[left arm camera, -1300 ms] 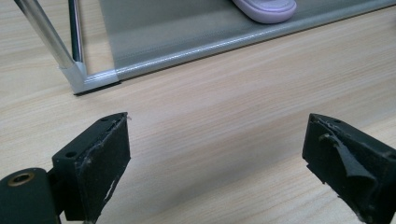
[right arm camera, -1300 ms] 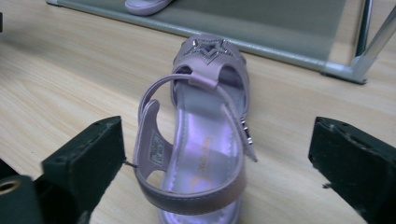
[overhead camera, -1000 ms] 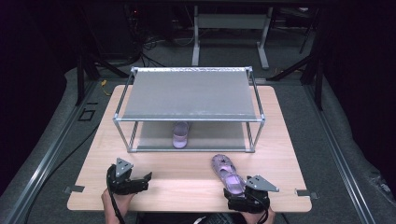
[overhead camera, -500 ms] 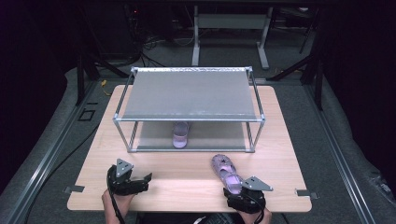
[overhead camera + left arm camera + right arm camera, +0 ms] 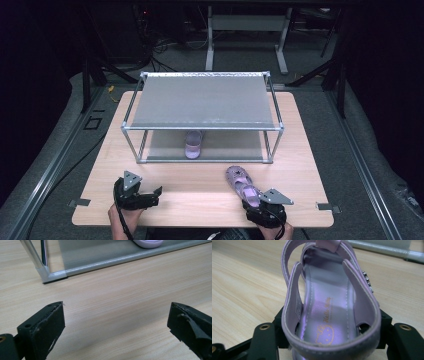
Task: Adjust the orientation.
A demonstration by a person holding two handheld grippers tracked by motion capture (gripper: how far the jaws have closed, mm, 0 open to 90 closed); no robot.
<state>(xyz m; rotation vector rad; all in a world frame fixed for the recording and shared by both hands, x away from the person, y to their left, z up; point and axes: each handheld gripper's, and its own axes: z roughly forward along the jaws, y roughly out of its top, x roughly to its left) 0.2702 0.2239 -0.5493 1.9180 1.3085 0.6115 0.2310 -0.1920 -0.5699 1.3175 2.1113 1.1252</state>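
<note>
Pale wooden worktop (image 5: pixel 200 190): right tongs (image 5: pixel 329 332), jaws just closing, now clasp the heel of the lilac strapped sandal (image 5: pixel 329 305), ready for lifting toward the grey metal-framed rack (image 5: pixel 202 102); left tongs (image 5: pixel 115 330) gape empty.

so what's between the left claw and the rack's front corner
Nothing: in the left gripper view bare wooden table runs from the open left claw to the rack's corner post. The high view shows the same bare stretch.

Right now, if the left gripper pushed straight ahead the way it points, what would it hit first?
Bare table first, then probably the rack at its near bottom corner. The left gripper is open with nothing between its fingers; depth is hard to judge.
</note>
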